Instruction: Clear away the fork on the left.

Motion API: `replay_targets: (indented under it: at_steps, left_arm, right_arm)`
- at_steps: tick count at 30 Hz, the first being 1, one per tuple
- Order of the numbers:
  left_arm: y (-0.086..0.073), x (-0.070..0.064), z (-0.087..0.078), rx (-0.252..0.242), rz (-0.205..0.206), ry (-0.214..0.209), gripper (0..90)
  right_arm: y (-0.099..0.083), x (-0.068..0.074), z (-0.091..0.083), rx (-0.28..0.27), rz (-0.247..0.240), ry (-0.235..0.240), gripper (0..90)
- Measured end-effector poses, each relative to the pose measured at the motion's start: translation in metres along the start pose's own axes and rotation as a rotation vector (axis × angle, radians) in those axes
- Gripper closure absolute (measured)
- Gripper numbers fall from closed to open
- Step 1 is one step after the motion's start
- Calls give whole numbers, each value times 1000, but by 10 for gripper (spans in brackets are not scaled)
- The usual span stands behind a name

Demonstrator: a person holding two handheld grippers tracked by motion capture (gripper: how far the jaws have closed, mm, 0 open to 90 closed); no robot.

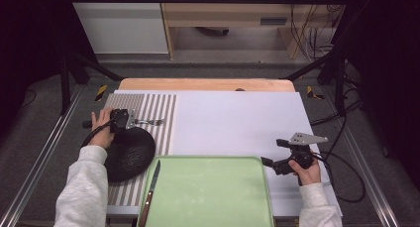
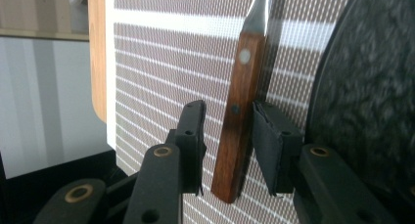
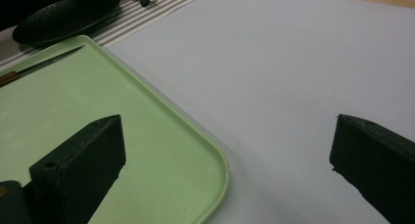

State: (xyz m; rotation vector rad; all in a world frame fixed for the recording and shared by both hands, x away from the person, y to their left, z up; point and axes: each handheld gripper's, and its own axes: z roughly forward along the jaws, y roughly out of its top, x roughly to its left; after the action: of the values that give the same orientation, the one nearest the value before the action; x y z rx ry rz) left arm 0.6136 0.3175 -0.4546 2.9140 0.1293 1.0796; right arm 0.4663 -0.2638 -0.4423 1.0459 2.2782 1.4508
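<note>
Placing fork (image 1: 148, 122) on striped placemat (image 1: 163, 105) at frame left, above black plate (image 1: 130, 152): left gripper (image 2: 227, 145) jaws parted around wooden handle, not pinching; right gripper (image 1: 271, 163) agape, idle beside green tray (image 1: 208, 192); next, lifting clear without nudging.

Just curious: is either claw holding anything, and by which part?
Nothing is gripped yet. The left claw stands open astride the wooden handle of the fork; the right claw is open and empty.
</note>
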Motion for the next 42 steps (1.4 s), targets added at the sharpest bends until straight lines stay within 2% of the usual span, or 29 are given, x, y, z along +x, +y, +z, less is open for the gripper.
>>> replay_targets:
  at_steps: [4, 5, 13, 21, 29, 30, 31, 34, 42]
  left_arm:
    - [4, 0, 1, -11, 2, 0, 658]
    - [7, 0, 1, -17, 14, 2, 656]
    - [8, 1, 1, -28, 10, -8, 666]
    - [14, 1, 5, -25, 39, -14, 681]
    - [16, 1, 9, -55, 43, -26, 698]
    - [17, 1, 10, -57, 51, -29, 698]
    - [19, 0, 10, -56, 79, -27, 709]
    - [18, 0, 11, -61, 95, -32, 721]
    - [18, -1, 11, -62, 98, -33, 754]
  right_arm:
    - [0, 0, 0, 0, 0, 0, 5]
    - [0, 0, 0, 0, 0, 1, 5]
    - [0, 0, -1, -3, 1, 1, 5]
    - [0, 0, 0, -1, -1, -1, 5]
    - [0, 0, -1, -2, 2, -1, 5]
    - [0, 0, -1, -2, 2, -1, 5]
    - [0, 0, -1, -5, 1, -1, 5]
    - [0, 0, -1, -4, 2, -2, 5]
    - [0, 0, -1, -5, 2, -1, 5]
